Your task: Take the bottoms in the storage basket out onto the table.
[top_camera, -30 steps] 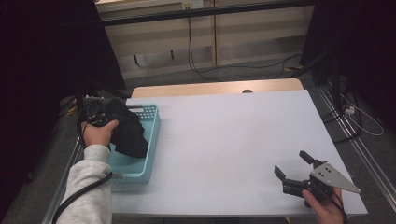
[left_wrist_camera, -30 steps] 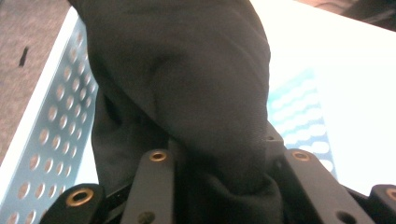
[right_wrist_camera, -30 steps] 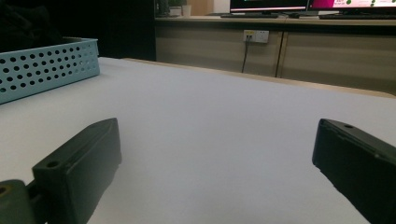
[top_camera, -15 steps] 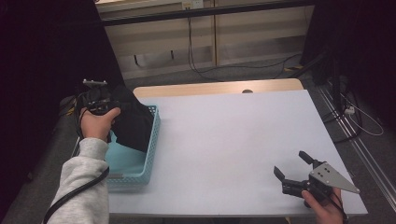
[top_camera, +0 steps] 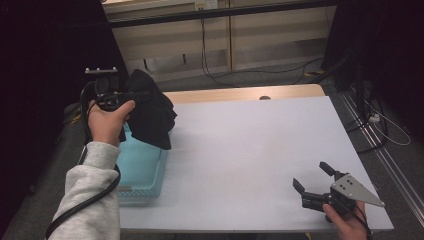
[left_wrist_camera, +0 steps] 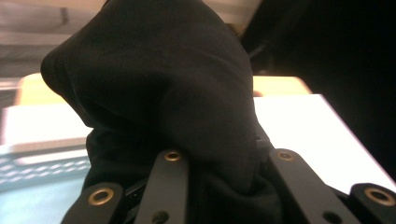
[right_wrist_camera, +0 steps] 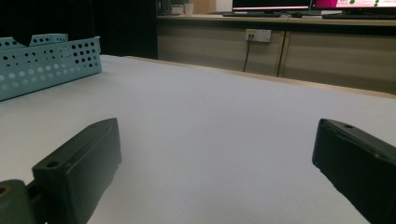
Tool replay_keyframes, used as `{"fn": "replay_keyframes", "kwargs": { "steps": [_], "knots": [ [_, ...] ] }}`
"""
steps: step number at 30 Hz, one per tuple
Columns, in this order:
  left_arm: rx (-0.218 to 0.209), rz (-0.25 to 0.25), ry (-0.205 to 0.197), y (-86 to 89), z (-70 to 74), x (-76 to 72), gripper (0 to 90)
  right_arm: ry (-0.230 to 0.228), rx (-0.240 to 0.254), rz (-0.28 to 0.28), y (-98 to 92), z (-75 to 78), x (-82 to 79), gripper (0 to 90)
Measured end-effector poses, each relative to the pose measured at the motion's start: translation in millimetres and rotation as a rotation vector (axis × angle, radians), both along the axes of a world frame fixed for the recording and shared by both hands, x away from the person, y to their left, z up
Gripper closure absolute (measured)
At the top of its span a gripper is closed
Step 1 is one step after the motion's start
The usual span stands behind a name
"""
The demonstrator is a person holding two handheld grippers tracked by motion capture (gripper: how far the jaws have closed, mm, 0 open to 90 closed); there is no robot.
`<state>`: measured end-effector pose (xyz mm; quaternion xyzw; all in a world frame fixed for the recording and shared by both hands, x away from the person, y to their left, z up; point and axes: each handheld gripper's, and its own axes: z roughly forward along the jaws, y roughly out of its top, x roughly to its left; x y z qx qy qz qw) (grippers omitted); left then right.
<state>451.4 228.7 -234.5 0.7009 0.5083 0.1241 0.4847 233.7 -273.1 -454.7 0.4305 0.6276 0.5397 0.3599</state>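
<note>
Cloth [top_camera: 150, 112]: black, soft, matte, bunched; hangs lengthwise downward over perforated turquoise basket [top_camera: 142, 172]. Left gripper [top_camera: 131, 95] clamps it. Right gripper [top_camera: 313, 176] gapes, empty, above white bench [top_camera: 250, 145].

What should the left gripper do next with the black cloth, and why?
Probably carry it right, over the bare white table. The left gripper holds the black cloth clear above the blue basket, and the right gripper waits open near the table's front edge.

We wear a light grey sleeve [top_camera: 87, 192] on the left arm, a thick black cable [top_camera: 95, 200] looping beside it. Both tools are black; brass rivets dot the left tool [left_wrist_camera: 212, 186], and a grey three-cornered plate tops the right tool [top_camera: 315, 181].
</note>
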Motion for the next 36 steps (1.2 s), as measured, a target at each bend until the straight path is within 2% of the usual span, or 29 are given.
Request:
{"fn": "replay_keyframes", "kwargs": {
  "steps": [1, 2, 3, 4, 7, 8, 9, 10, 18, 19, 22, 26, 34, 35, 36],
  "knots": [
    [-0.013, -0.033, -0.01, -10.5, 2.7, -3.4, 76.7, -0.001, -0.002, 0.002, 0.6, 0.2, -0.1, 0.5],
    [-0.013, -0.033, -0.01, -10.5, 2.7, -3.4, 76.7, -0.001, -0.002, 0.002, 0.6, 0.2, -0.1, 0.5],
    [-0.007, -0.074, -0.019, -21.3, 2.9, -7.1, 76.7, -0.001, -0.004, 0.004, 0.9, 0.3, -0.2, 0.5],
    [-0.007, -0.074, -0.019, -21.3, 2.9, -7.1, 76.7, -0.001, -0.004, 0.004, 0.9, 0.3, -0.2, 0.5],
    [-0.002, -0.134, -0.032, -41.6, -2.1, -14.0, 76.7, -0.002, -0.003, 0.003, 0.4, 0.4, -0.4, 0.5],
    [-0.002, -0.134, -0.032, -41.6, -2.1, -14.0, 76.7, -0.002, -0.003, 0.003, 0.4, 0.4, -0.4, 0.5],
    [0.006, -0.165, -0.037, -51.8, -6.7, -17.6, 76.7, -0.004, -0.003, 0.001, 0.1, 0.5, -0.4, 0.5],
    [0.006, -0.165, -0.037, -51.8, -6.7, -17.6, 76.7, -0.004, -0.003, 0.001, 0.1, 0.5, -0.4, 0.5],
    [-0.002, -0.27, -0.017, -84.7, -32.8, -29.3, 76.7, -0.005, -0.007, 0.003, 0.1, 0.7, -0.4, 0.5],
    [0.004, -0.296, -0.014, -91.8, -38.7, -32.7, 76.7, -0.004, -0.008, 0.003, 0.3, 0.7, -0.4, 0.5],
    [0.008, -0.318, -0.016, -98.5, -43.4, -36.4, 76.7, -0.004, -0.008, 0.003, 0.5, 0.7, -0.4, 0.5],
    [0.008, -0.376, -0.016, -115.0, -53.7, -46.2, 76.7, -0.001, -0.008, 0.005, 1.3, 0.3, -0.1, 0.5],
    [-0.024, -0.479, -0.018, -146.2, -72.6, -59.1, 76.3, -0.001, -0.015, 0.005, 1.6, 0.4, -0.2, 0.5],
    [-0.015, -0.499, -0.04, -153.7, -80.6, -59.7, 73.6, 0.0, -0.016, 0.006, 2.0, 0.6, -0.3, 0.5],
    [-0.015, -0.499, -0.04, -153.7, -80.6, -59.7, 69.0, 0.0, -0.016, 0.006, 2.0, 0.6, -0.3, 0.5]
  ]
}}
